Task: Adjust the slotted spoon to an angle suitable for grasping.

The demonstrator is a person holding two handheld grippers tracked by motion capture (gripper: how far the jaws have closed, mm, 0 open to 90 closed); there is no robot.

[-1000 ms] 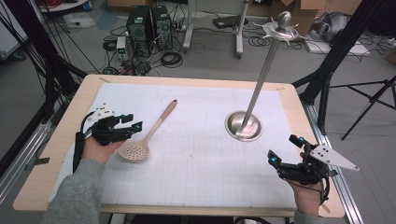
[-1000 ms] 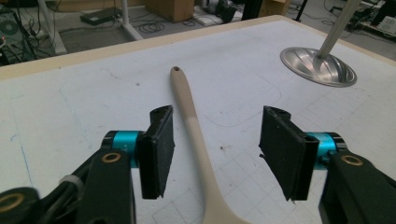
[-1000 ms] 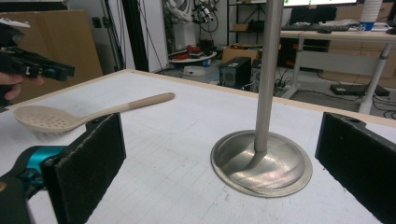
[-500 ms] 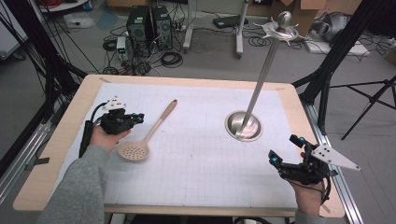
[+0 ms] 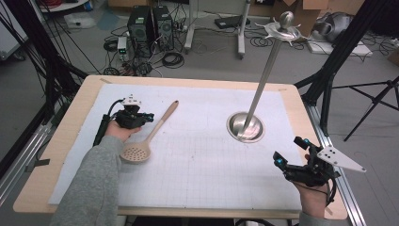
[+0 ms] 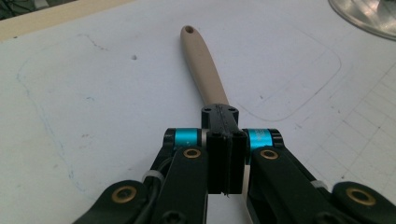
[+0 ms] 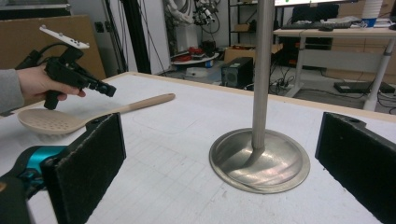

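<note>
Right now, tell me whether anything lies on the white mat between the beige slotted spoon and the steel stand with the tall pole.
Nothing visible does. The white mat is bare between the beige slotted spoon and the steel stand. The left gripper, jaws shut, hovers beside the spoon's handle, on the side away from the stand.

slotted spoon [image 5: 148, 135]: you have a pale tan one before you, same beige from perforated bowl to handle; small dark holes dot the bowl.
left gripper [image 5: 136, 117]: yours is black, with a white plate on top; turquoise rings [image 6: 187, 137] and brass-coloured screws sit at the jaw joints.
right gripper [image 5: 289, 160]: black again, turquoise at the joints, a pale grey plate with dark holes; matte black pads [image 7: 91, 161].
mat [image 5: 197, 160]: white, ruled with a fine grey grid, faint bluish pen lines near your left.
table [image 5: 61, 141]: light wood edge.
stand [image 5: 246, 126]: shiny silver metal, base and pole.
sleeve [image 5: 91, 188]: your left one is grey.
</note>
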